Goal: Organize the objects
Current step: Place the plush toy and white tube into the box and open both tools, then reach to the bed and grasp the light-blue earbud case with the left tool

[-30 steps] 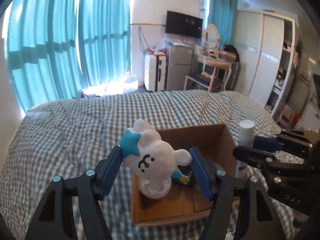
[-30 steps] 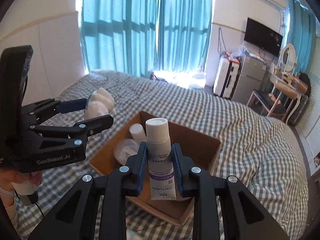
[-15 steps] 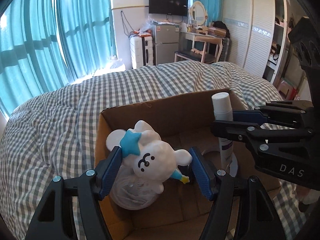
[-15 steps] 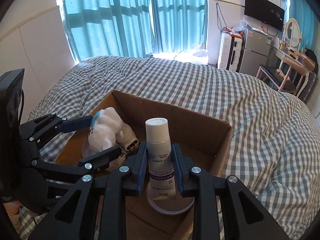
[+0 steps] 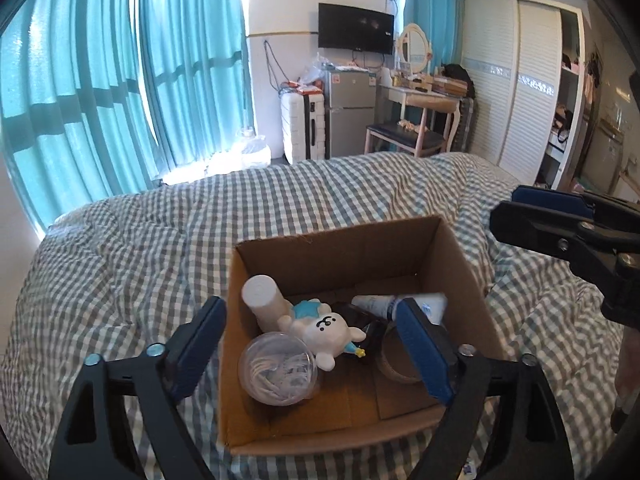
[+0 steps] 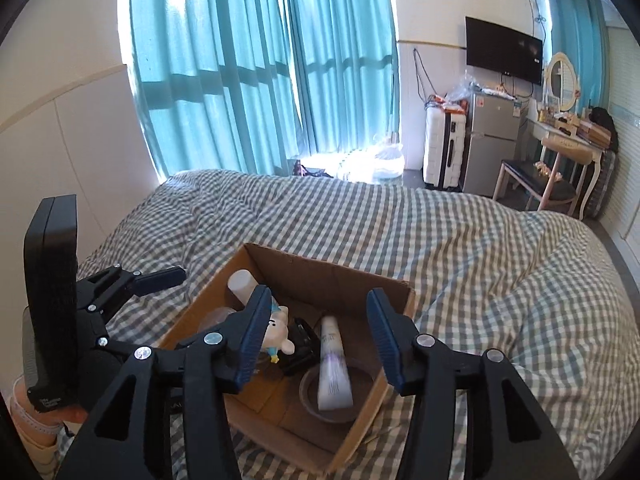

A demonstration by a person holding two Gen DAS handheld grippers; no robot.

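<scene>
Currently: cardboard box (image 5: pixel 460 264) on checked bedding (image 5: pixel 140 248), holding white plush toy (image 5: pixel 324 330) and white tube (image 6: pixel 334 364). Left gripper (image 5: pixel 316 350) and right gripper (image 6: pixel 320 338), jaws just opened, grip nothing; both items lie loose beyond the spread jaws.

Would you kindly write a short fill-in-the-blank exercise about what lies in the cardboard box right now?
1. The white plush toy wears a blue ____ on its head.
2. The white tube rests across a roll of ____.
3. The cardboard box sits on a ____ bedspread.
4. Both grippers hold ____.

Missing words: star; tape; checked; nothing
</scene>
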